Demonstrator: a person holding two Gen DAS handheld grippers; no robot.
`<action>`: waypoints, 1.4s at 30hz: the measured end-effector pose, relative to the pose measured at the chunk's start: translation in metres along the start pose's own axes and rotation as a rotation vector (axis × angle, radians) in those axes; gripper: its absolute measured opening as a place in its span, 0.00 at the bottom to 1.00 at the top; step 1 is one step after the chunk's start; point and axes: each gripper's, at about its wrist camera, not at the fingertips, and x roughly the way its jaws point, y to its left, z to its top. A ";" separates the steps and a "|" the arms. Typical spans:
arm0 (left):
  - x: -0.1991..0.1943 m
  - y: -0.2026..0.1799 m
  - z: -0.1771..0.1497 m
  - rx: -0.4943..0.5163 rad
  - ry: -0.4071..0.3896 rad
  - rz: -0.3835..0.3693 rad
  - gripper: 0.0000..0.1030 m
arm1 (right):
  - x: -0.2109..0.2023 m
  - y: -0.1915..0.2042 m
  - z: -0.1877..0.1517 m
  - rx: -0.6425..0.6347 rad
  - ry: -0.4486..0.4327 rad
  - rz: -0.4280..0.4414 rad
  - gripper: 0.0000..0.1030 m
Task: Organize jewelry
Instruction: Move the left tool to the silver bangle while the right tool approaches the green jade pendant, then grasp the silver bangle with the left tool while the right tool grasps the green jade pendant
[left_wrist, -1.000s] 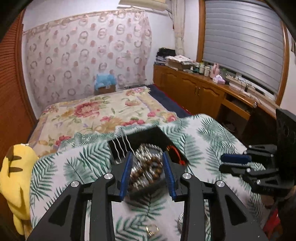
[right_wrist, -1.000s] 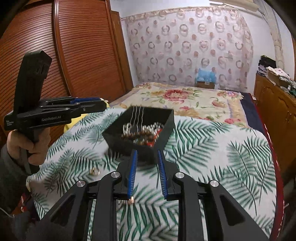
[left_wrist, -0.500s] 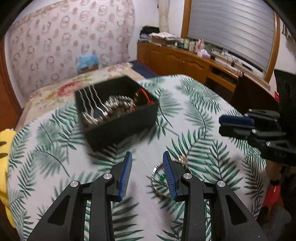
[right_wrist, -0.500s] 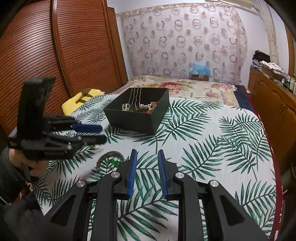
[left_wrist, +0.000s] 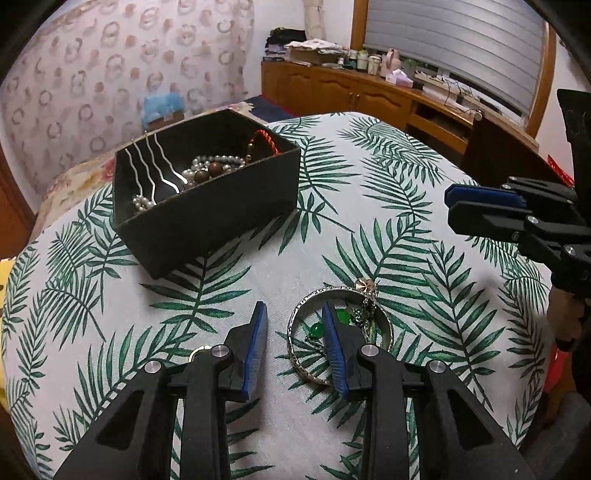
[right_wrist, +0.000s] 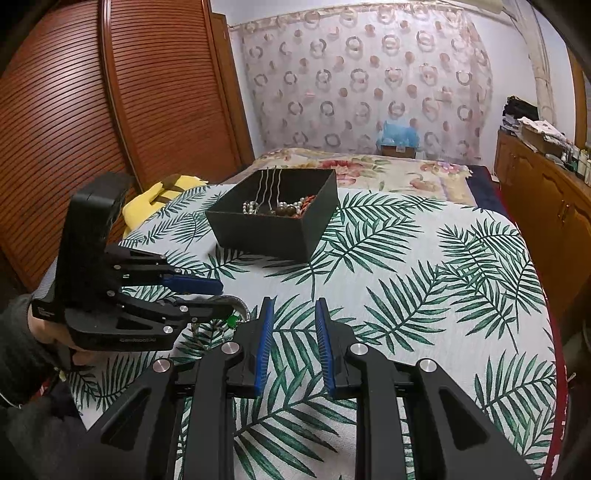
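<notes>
A black jewelry box (left_wrist: 207, 206) (right_wrist: 275, 227) stands on the palm-leaf tablecloth, holding silver hairpins (left_wrist: 155, 166), pearls and brown beads. A silver bangle (left_wrist: 297, 332) lies near the front edge with a green-stone earring (left_wrist: 317, 329) and a gold ring (left_wrist: 365, 285) at it. My left gripper (left_wrist: 293, 338) is open and empty, low over the cloth; its right finger reaches into the bangle. It also shows in the right wrist view (right_wrist: 207, 295). My right gripper (right_wrist: 293, 339) is open and empty, right of the bangle (right_wrist: 240, 304).
A small gold ring (left_wrist: 197, 352) lies behind my left finger. A yellow plush (right_wrist: 159, 195) sits at the table's left edge. A bed lies behind, a wooden cabinet (right_wrist: 546, 206) to the right, a slatted wardrobe (right_wrist: 110, 110) to the left.
Both grippers have pulled back from the box toward the front edge. My left gripper has dropped down to the bangle, with its right finger now inside the ring.
</notes>
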 end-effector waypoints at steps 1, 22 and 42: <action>0.001 -0.001 0.001 -0.001 0.000 -0.011 0.21 | 0.000 0.000 0.000 -0.001 0.001 0.000 0.24; -0.067 0.011 -0.026 -0.131 -0.159 0.042 0.03 | 0.021 0.021 -0.009 -0.013 0.047 0.068 0.24; -0.080 0.036 -0.046 -0.220 -0.199 0.062 0.04 | 0.080 0.061 0.009 -0.266 0.229 0.085 0.24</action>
